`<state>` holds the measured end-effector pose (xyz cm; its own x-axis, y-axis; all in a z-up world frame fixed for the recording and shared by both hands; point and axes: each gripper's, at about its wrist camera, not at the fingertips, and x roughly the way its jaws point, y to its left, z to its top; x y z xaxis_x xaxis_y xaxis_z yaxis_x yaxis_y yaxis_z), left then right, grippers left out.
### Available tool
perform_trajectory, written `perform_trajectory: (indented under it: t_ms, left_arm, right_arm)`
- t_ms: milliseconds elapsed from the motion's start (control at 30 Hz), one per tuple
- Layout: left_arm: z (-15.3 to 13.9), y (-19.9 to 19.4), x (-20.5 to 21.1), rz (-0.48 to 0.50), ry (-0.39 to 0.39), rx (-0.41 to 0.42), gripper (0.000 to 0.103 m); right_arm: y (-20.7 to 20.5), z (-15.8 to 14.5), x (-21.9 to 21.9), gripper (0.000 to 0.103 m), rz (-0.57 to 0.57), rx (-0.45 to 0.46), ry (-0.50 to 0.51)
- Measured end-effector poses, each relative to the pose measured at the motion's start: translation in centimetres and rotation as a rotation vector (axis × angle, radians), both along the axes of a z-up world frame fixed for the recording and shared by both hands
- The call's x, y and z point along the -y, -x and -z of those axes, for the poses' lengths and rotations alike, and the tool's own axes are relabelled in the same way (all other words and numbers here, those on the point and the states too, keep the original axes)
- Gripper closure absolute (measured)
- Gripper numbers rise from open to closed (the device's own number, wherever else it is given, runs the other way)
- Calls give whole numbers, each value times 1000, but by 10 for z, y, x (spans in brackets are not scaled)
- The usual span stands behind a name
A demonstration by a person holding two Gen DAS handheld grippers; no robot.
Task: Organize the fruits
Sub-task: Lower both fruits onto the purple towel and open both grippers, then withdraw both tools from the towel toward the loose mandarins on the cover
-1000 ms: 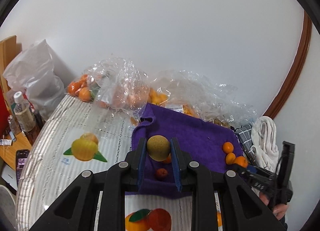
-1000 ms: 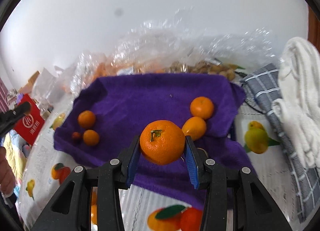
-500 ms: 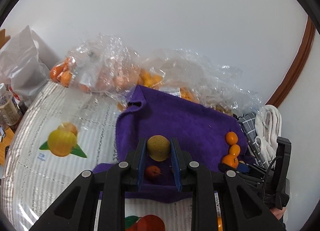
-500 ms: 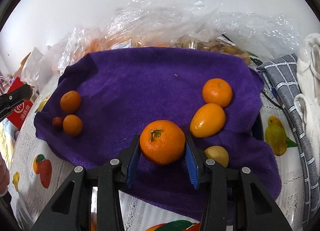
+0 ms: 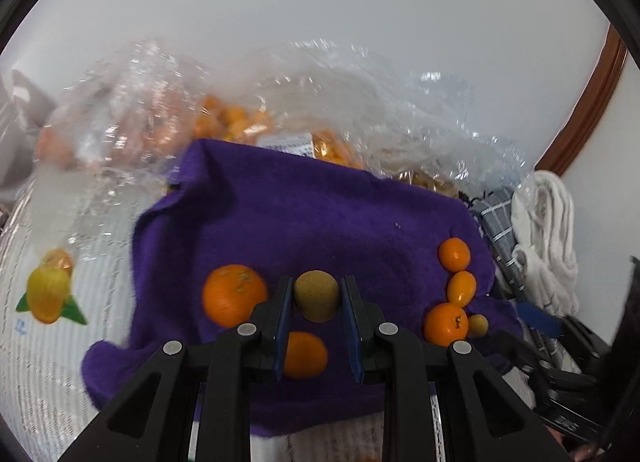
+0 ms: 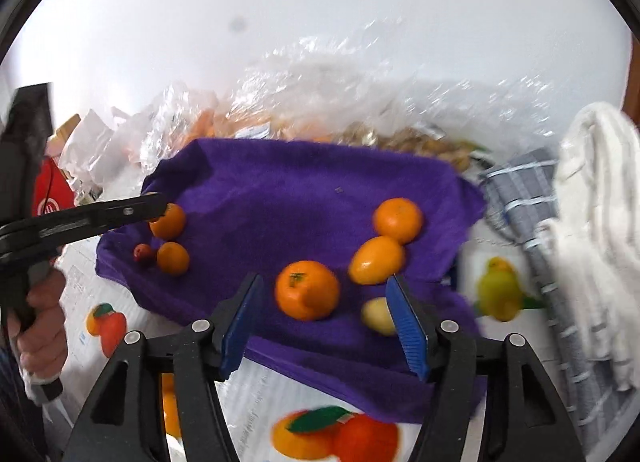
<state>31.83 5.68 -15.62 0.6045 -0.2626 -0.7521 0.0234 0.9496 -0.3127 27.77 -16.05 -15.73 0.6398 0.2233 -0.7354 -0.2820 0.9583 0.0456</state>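
A purple towel [image 5: 300, 214] lies spread on the table. My left gripper [image 5: 316, 302] is shut on a small yellow-brown round fruit [image 5: 316, 296], held above two oranges [image 5: 234, 294] at the towel's left front. My right gripper [image 6: 324, 314] has its jaws opening. A stemmed mandarin [image 6: 307, 289] rests on the towel [image 6: 280, 198] between its blue pads [image 6: 242, 318], and neither pad touches it. Beside the mandarin lie an oval orange fruit [image 6: 377, 259], a round orange [image 6: 398, 219] and a small yellow fruit [image 6: 378, 316]. A small red fruit [image 6: 143, 252] sits with the left pair.
Clear plastic bags of orange fruit [image 5: 240, 122] are heaped behind the towel. A grey checked cloth [image 6: 528, 198] and a white cloth [image 6: 592, 222] lie at the right. The tablecloth [image 6: 336, 434] has printed fruit. A hand [image 6: 40, 322] holds the left gripper's handle.
The right gripper's jaws have parted and let go of the mandarin, which now lies on the towel. The left gripper has moved in over the towel, still holding its fruit.
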Motion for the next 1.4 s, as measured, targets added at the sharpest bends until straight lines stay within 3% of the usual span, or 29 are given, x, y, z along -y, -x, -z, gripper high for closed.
perform_trajectory:
  t_ms: [267, 500, 900, 1233, 1400]
  left_arm:
    - [17, -27, 26, 23, -112, -93, 80]
    - [28, -35, 32, 23, -144, -139, 80]
    - [30, -39, 34, 10, -167, -188, 79]
    - [-20, 10, 19, 4, -140, -78, 56]
    - [-32, 51, -9, -57, -170, -19, 55]
  right_arm:
    - [6, 0, 33, 40, 54, 5, 10]
    - [8, 2, 45, 40, 88, 7, -42]
    - [17, 2, 44, 40, 92, -7, -34]
    - [39, -10, 31, 40, 93, -2, -29]
    - [57, -13, 22, 40, 106, -6, -38]
